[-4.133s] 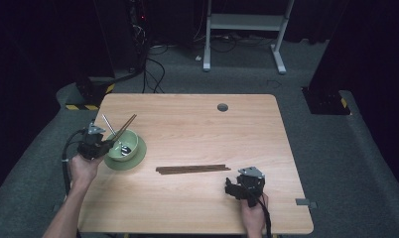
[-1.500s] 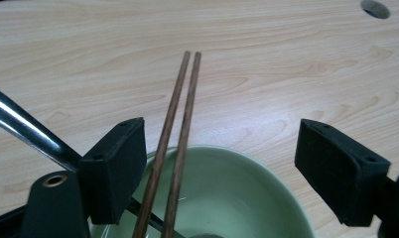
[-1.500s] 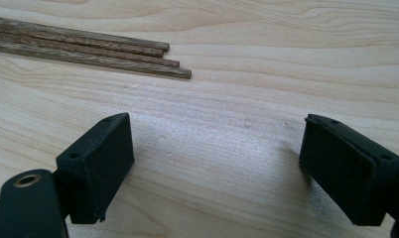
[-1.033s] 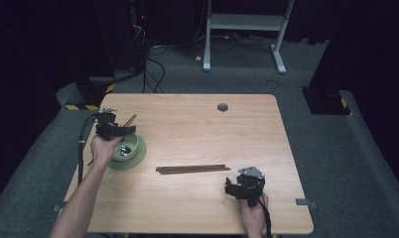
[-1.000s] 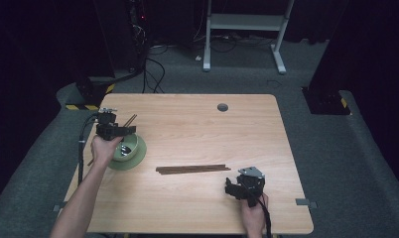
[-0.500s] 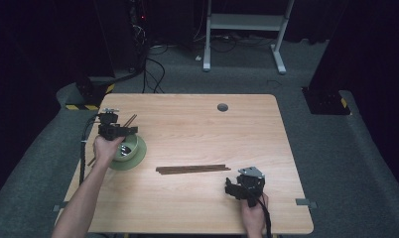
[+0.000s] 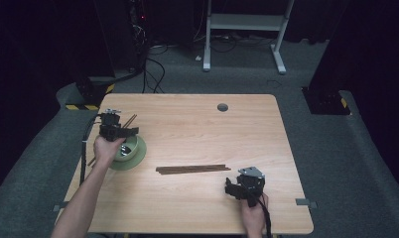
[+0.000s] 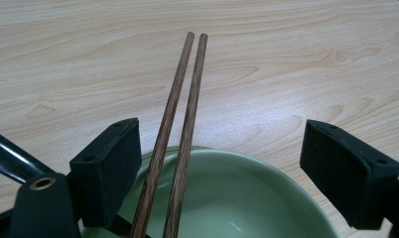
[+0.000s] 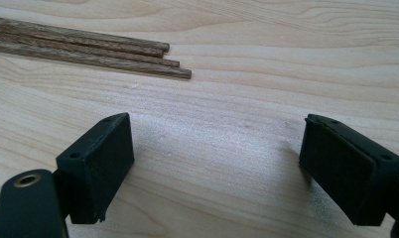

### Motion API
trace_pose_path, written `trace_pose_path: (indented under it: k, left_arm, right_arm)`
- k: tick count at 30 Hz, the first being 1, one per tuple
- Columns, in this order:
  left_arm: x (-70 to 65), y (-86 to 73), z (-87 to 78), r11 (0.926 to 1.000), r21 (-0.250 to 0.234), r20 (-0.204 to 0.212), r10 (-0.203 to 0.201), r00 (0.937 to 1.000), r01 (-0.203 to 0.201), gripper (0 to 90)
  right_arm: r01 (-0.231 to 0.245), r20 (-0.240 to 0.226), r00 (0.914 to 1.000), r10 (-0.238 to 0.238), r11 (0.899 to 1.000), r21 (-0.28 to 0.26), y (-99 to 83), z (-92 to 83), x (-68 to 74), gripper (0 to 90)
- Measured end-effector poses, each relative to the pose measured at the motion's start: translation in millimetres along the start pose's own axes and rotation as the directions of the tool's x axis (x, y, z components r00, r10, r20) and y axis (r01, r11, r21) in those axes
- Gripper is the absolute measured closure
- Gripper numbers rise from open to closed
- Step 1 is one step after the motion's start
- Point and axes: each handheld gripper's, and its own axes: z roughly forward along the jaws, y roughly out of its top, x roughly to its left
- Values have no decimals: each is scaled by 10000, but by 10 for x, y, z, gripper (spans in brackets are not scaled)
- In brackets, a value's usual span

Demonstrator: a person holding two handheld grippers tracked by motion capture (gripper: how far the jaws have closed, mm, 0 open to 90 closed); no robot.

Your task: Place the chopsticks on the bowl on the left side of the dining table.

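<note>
Two grippers show from above: your left gripper [image 7: 119,130] over the green bowl [image 7: 134,153] at nine o'clock, your right gripper [image 7: 243,187] at five o'clock. Left gripper view: jaws spread, two chopsticks [image 8: 180,124] between them, resting across the bowl's [image 8: 267,181] rim. Right gripper view: jaws spread, empty, loose sticks [image 9: 88,52] at eleven o'clock.

A light wooden table [image 7: 197,124] with rounded corners stands on grey carpet [image 7: 311,74]. A round grey grommet [image 7: 222,107] sits toward its twelve o'clock edge. Beyond it stands a white metal frame [image 7: 244,22]; black cables [image 7: 155,64] trail at eleven o'clock. Yellow-black hazard tape [image 7: 83,106] marks nine o'clock. The surroundings are dark.
</note>
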Motion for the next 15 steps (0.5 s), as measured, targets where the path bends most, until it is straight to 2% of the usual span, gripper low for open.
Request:
trace_pose_path:
  k: [15]
  left_arm:
    - [-77, 6, -30, 9999, -83, 264, 137, 9996, -134, 186]
  right_arm:
    - [0, 3, 10000, 0, 10000, -2, 0, 0, 0, 133]
